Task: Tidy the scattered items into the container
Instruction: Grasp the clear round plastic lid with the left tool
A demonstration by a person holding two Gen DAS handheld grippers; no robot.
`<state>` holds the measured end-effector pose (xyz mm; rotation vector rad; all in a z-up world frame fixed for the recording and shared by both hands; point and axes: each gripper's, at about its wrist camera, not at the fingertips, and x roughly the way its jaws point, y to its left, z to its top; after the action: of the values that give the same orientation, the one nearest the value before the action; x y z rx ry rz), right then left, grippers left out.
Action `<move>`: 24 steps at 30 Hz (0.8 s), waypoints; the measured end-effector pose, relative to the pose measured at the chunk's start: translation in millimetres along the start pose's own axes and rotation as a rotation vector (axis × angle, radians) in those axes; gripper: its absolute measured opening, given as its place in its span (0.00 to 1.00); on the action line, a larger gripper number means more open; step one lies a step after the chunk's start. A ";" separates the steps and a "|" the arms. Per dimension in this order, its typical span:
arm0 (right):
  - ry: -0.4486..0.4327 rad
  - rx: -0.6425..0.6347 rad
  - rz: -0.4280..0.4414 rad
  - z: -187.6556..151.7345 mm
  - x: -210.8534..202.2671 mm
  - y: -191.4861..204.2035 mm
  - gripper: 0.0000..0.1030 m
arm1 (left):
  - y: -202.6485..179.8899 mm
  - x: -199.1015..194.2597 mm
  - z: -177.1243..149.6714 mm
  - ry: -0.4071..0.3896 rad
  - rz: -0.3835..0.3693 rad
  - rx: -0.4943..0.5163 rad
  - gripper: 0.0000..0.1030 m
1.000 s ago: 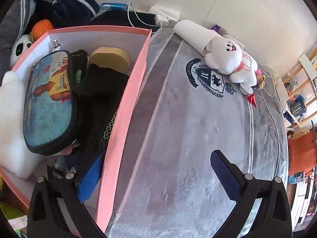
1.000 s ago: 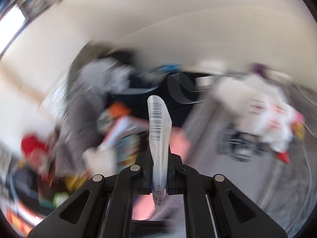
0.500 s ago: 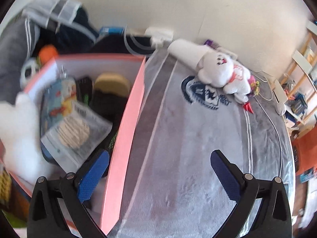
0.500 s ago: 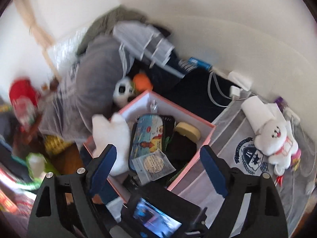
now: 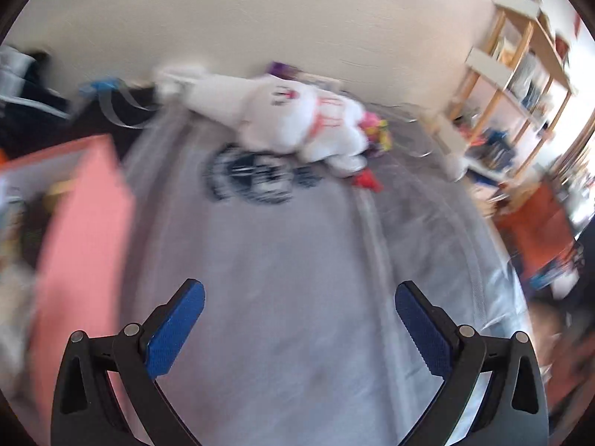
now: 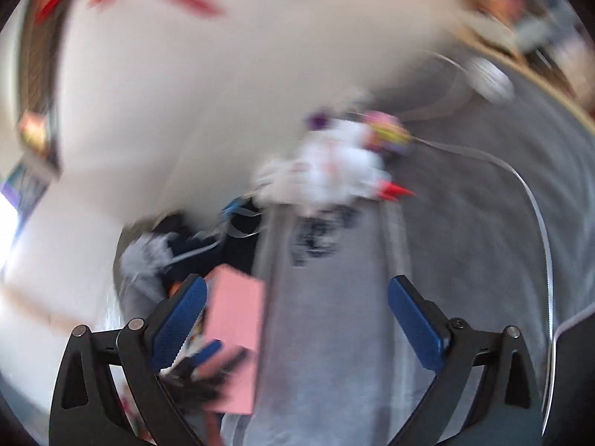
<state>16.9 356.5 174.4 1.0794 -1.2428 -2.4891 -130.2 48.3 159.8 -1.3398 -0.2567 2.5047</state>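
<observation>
The pink box (image 5: 85, 223) stands at the left on a grey blanket (image 5: 297, 260), its contents blurred. A white plush rabbit (image 5: 297, 119) lies at the blanket's far end by the wall. My left gripper (image 5: 299, 319) is open over bare blanket, right of the box wall, with nothing between its blue pads. In the right wrist view the box (image 6: 234, 330) sits low on the left and the rabbit (image 6: 331, 171) lies ahead. My right gripper (image 6: 297, 316) has its jaws opening wide, with nothing between them. Both views are motion-blurred.
A dark crest (image 5: 253, 178) is printed on the blanket in front of the rabbit, with a small red piece (image 5: 366, 180) beside it. Wooden shelves (image 5: 520, 74) and an orange object (image 5: 535, 219) stand to the right. Cables (image 6: 520, 171) and dark clothes (image 6: 193, 245) lie at the blanket's edges.
The right gripper let go of the clear packet, which landed in the box, then swung down towards the blanket. The left gripper swung right, away from the box.
</observation>
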 end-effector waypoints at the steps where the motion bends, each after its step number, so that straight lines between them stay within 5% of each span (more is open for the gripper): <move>1: 0.051 0.087 -0.064 2.1 10.7 -21.8 0.95 | -4.9 12.4 14.8 0.013 -0.031 -0.026 1.00; 5: 0.107 0.144 0.010 25.1 18.9 -33.6 0.94 | -30.5 94.5 95.1 0.042 -0.148 -0.136 1.00; 10: 0.099 0.085 0.054 33.6 11.2 -19.8 0.95 | -70.0 207.3 132.2 0.146 0.045 0.000 1.00; 14: 0.185 0.162 0.038 29.9 31.3 -39.8 0.95 | -75.0 270.9 147.5 0.216 0.096 -0.062 0.98; 15: 0.201 0.172 0.033 29.1 34.3 -44.3 0.95 | -76.4 276.0 149.8 0.222 0.093 -0.073 0.90; 16: 0.214 0.171 0.028 27.2 35.6 -46.1 0.95 | -77.8 277.7 150.3 0.224 0.110 -0.070 0.60; 21: 0.210 0.148 -0.007 26.2 34.1 -51.0 0.95 | -78.9 254.6 132.6 0.245 0.139 -0.042 0.59; 24: 0.189 0.162 -0.020 28.0 34.5 -55.4 0.95 | -63.8 205.9 114.1 0.234 0.106 -0.063 0.59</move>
<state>-17.6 395.0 125.6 1.3361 -1.3997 -2.2685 -323.0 174.8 80.2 -1.6960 -0.2207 2.4104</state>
